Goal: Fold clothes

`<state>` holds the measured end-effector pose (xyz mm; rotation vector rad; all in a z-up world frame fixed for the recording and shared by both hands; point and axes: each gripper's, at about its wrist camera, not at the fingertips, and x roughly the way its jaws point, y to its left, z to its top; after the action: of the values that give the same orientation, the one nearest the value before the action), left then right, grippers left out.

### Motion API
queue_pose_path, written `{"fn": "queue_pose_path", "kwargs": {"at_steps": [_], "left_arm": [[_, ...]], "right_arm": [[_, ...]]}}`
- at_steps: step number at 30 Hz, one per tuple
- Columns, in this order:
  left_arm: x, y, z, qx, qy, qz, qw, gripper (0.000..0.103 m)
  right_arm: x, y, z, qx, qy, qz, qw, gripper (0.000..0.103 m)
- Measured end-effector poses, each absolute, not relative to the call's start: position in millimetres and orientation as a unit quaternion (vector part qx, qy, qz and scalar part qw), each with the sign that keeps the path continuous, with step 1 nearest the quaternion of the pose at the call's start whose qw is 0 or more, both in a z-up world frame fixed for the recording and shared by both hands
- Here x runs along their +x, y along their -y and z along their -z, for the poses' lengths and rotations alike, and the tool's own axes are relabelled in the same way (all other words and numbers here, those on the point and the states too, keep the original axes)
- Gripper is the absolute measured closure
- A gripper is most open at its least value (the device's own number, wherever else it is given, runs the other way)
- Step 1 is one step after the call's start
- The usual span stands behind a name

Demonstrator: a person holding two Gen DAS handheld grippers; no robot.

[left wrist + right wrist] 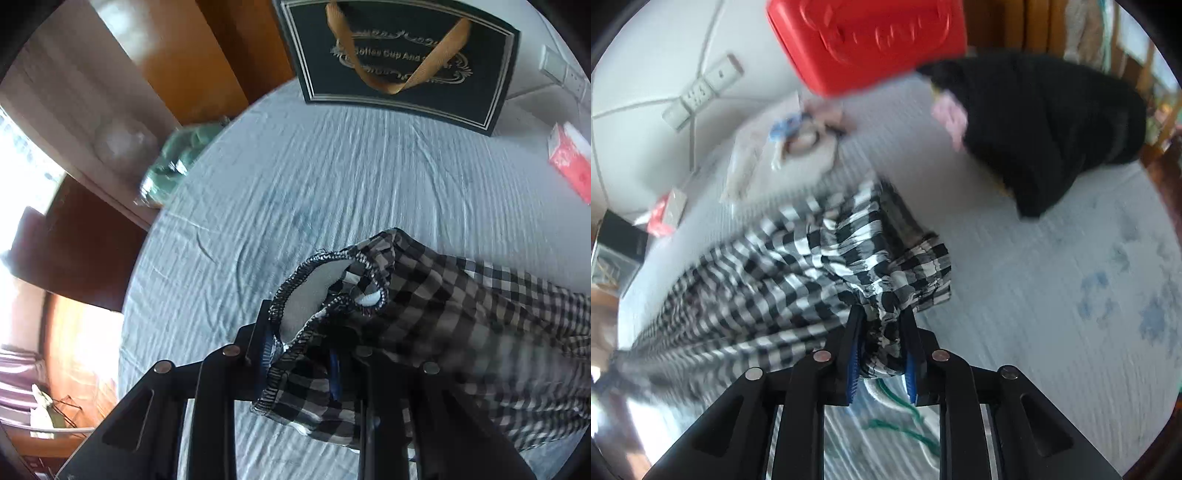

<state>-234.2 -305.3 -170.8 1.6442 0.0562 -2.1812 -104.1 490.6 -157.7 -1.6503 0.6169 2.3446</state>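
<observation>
Pinching checked garment (820, 266) btw hand-held gripper (882, 347)

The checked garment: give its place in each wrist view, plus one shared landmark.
Left wrist: checked garment lower right, its hem between the left tongs.
Right wrist: centre and lower left, bunched between the right tongs.
Shared landmark: pale bedsheet.

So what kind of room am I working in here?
Most likely a bedroom in a home. The checked garment lies on a wrinkled pale bedsheet, with wooden furniture beside it, a power strip and a black garment lying nearby.
</observation>
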Motion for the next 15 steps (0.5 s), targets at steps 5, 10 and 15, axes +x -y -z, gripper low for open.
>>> {"fn": "queue_pose_path", "kwargs": {"at_steps": [5,10,15], "left_arm": [[-237.6,307.0,185.6,0.617,-0.04,0.766,0.176,0.073],[-225.1,307.5,127.6,0.538,-0.08,0.826,0.146,0.017],[-241.3,301.5,131.8,0.541,-0.071,0.825,0.147,0.017]], "right_arm": [[-106.0,-494.7,174.5,-0.582,-0.213,-0.775,0.122,0.068],[-102.7,-499.9,111.7,-0.486,-0.219,-0.838,0.116,0.046],[-134.4,-509.3,121.7,-0.508,-0.224,-0.822,0.123,0.041]]}}
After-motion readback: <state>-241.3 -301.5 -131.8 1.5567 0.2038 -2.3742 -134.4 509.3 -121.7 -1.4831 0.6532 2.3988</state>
